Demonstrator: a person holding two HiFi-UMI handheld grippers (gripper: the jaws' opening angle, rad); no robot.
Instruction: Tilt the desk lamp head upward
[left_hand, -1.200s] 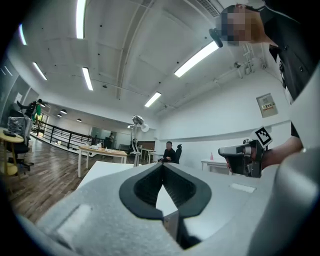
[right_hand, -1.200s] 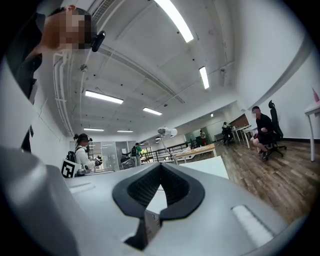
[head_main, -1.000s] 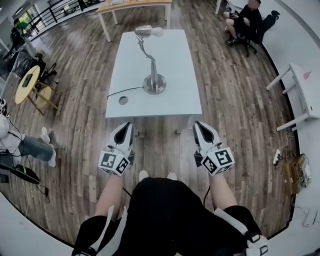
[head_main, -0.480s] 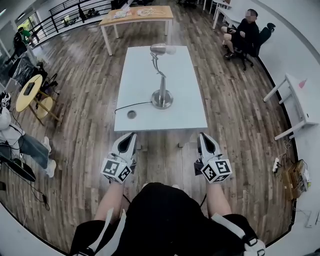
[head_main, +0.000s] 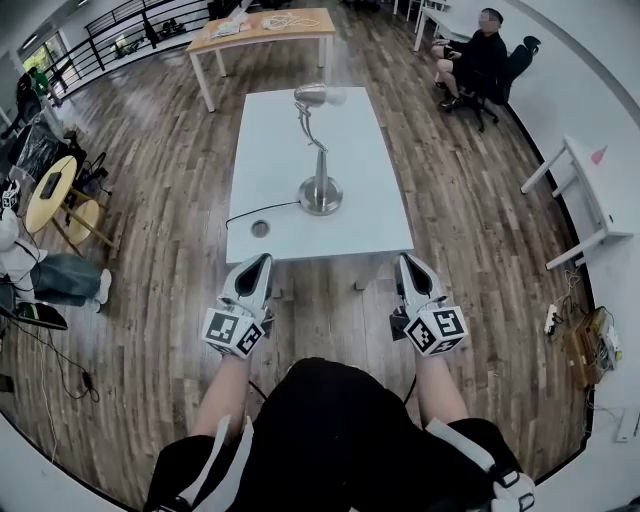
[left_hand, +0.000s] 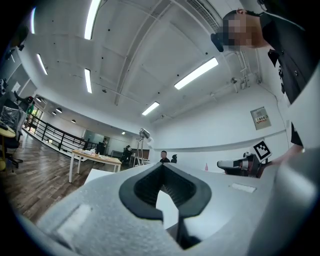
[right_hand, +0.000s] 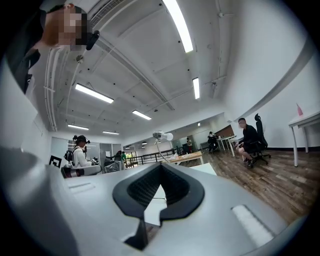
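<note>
Both grippers are short of the work. The left gripper (head_main: 262, 259) and right gripper (head_main: 405, 260) hang side by side at the near edge of the white table (head_main: 280, 150), over the wood floor, pointing fwd. Jaws on each are pressed together w/ nothing between them (each gripper's own view shows the dark pads meeting and only table beyond).

The desk lamp (head_main: 318, 150) stands well apart from them, around the middle of the table. Its round metal base (head_main: 320, 196) is nearer the person, and a thin neck (head_main: 312, 125) rises to the lamp head (head_main: 310, 95) over the far half. The head looks about level, pale shade end to the right. A dark cable (head_main: 262, 211) runs from the base toward the near-left corner.

Step in hand, I'd say: the approach, nothing touched yet.

To do it well:
- Spread the jaws before arriving, not at the lamp.
- The base looks heavy but the neck is tall, so a push at the top could tip it. Prob. best to steady the base or lower neck w/ one gripper.
- With the other, pinch the head's body, not the shade end, and rotate it about its joint rather than shoving up.
- Keep clear of the cable when reaching in from the left.
</note>
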